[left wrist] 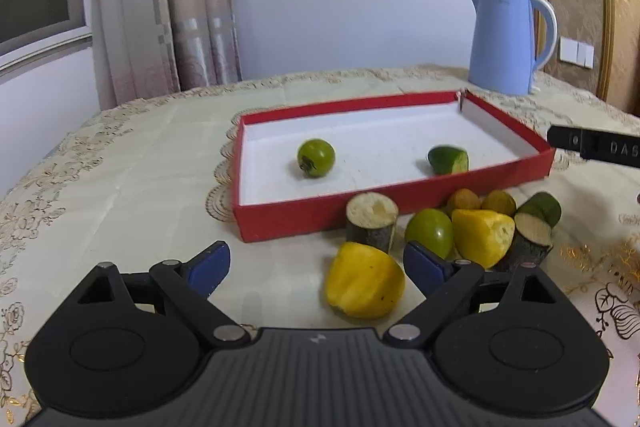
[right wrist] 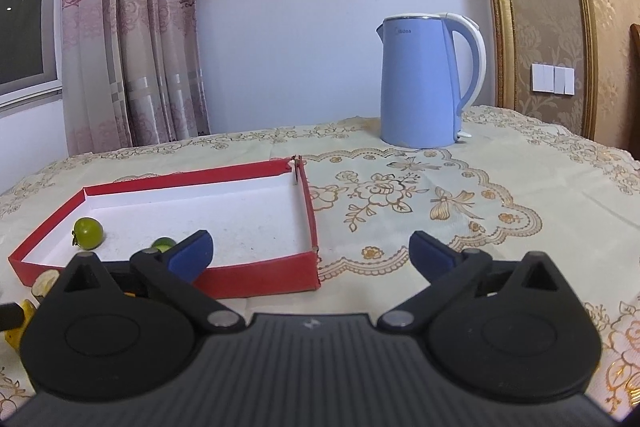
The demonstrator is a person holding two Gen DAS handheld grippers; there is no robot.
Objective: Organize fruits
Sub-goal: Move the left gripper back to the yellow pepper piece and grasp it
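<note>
A shallow red box [left wrist: 304, 217] with a white floor holds a round green fruit [left wrist: 315, 157] and a cut green piece [left wrist: 448, 159]. In front of it lie a yellow fruit piece [left wrist: 364, 279], a cut brown-skinned stub [left wrist: 371, 221], a green round fruit [left wrist: 429, 231], another yellow piece [left wrist: 482, 237], two small orange-yellow fruits [left wrist: 464, 199] and dark green cut pieces [left wrist: 534, 227]. My left gripper [left wrist: 316, 267] is open, low over the table, with the yellow piece just ahead between the fingers. My right gripper [right wrist: 310, 253] is open and empty by the red box's [right wrist: 260, 277] right front corner.
A light blue electric kettle [left wrist: 506, 43] stands at the back of the table, right of the box; it also shows in the right wrist view [right wrist: 420, 83]. A cream embroidered tablecloth [right wrist: 420, 195] covers the table. Curtains and wall lie behind. The right gripper's black body [left wrist: 596, 147] shows at the left view's right edge.
</note>
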